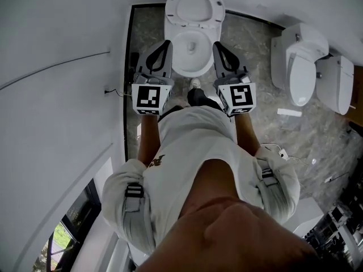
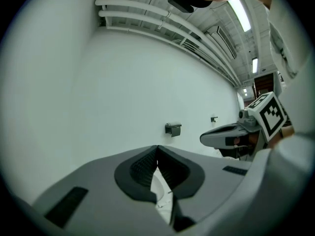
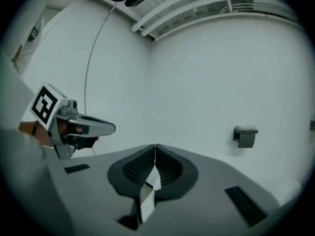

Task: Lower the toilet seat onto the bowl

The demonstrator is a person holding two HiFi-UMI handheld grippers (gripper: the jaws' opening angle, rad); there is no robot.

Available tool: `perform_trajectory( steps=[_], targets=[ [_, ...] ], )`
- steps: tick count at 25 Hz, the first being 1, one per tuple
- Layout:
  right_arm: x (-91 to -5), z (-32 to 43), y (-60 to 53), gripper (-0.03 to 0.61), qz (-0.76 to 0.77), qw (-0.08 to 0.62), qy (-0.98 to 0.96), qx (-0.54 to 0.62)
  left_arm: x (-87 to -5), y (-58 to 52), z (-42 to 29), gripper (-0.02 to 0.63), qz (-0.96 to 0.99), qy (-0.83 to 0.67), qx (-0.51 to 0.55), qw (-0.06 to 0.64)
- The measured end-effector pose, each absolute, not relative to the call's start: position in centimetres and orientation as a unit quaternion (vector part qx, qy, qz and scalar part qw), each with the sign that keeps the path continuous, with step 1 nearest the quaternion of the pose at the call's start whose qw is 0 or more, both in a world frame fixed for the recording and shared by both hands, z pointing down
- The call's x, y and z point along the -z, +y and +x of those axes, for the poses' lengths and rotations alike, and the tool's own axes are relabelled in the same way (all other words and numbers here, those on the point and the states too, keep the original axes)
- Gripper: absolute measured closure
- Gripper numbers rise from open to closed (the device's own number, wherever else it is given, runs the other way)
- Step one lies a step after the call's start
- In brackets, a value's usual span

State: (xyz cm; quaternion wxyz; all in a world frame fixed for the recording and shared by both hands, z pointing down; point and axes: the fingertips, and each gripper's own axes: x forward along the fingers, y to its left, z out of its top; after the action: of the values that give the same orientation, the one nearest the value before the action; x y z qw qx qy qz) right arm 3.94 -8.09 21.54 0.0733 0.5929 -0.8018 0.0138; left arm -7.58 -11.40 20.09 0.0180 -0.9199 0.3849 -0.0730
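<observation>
White oval plastic toilet seat point(image 1: 193, 9): upright, ahead, midway between the two | left gripper point(image 1: 165, 45): fingers closed, empty | right gripper point(image 1: 218, 46): likewise, equally near

- toilet seat point(image 1: 194, 5): white oval ring, raised, standing upright at the back edge of the bowl point(image 1: 191, 54)
- bowl: white, rim uncovered, open to view

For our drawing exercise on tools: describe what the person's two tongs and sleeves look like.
Both the left tongs and right tongs are grey, tapering shells with black ribbed pads. Each carries a white cube with black square markers. The sleeves are white.
</observation>
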Motion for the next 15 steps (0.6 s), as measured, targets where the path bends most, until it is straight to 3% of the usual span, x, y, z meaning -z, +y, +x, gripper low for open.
perform_trajectory(
  steps=[15],
  targets=[
    [-24.3, 8.2, -17.2, 0.557, 0.607, 0.078, -0.789, -0.059, -22.0, -20.1, -4.3, 0.592, -0.922, 0.372, 0.107, 0.013]
  ],
)
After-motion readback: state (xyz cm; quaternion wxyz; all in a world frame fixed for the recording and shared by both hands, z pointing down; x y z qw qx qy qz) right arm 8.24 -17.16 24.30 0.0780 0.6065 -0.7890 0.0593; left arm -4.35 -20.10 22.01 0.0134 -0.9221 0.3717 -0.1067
